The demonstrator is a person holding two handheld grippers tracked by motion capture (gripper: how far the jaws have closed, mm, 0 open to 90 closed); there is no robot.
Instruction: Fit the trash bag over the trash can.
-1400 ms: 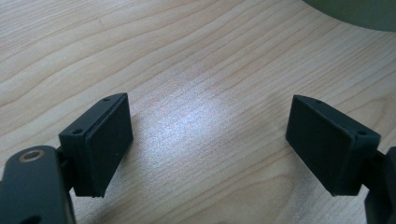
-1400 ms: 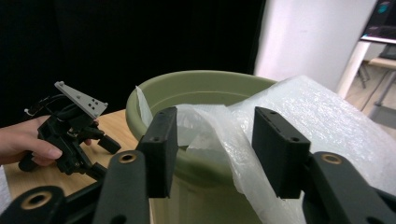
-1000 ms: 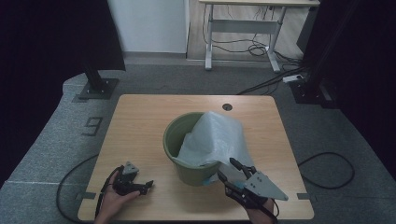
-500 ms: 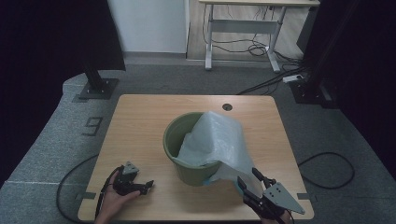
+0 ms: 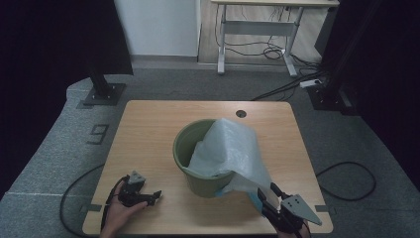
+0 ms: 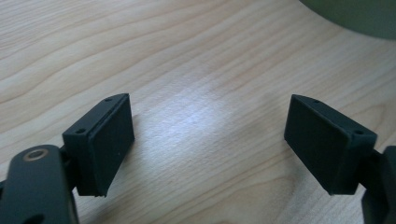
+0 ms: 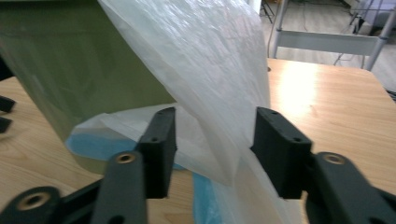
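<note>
Both of my grippers sit at the near edge of the bench (image 5: 148, 124): my left gripper (image 5: 148, 196) lies low on the wood at the near left, its jaws spread wide with bare wood grain between them, as the left gripper view shows, and my left hand (image 5: 119, 214) is partly cut off by the bottom of the high view. My right gripper (image 5: 267, 194) is at the near right, its jaws apart with the hanging edge of a thin white plastic bag (image 7: 210, 84) passing between them; from the right gripper view I cannot tell whether either pad touches the film. My right hand is almost wholly cut off at the bottom edge of the high view. The green bucket (image 5: 190, 148) stands upright near the middle of the bench, and the bag drapes out of its mouth, over its right rim and down towards my right gripper, hiding that side of the bucket's wall. Something blue (image 7: 98, 144) lies at the foot of the bucket beneath the film; it is too veiled to make out. Beyond the bench a grey floor carries a loose black cable (image 5: 346, 178), and a metal-legged desk (image 5: 257, 29) stands at the far wall.
</note>
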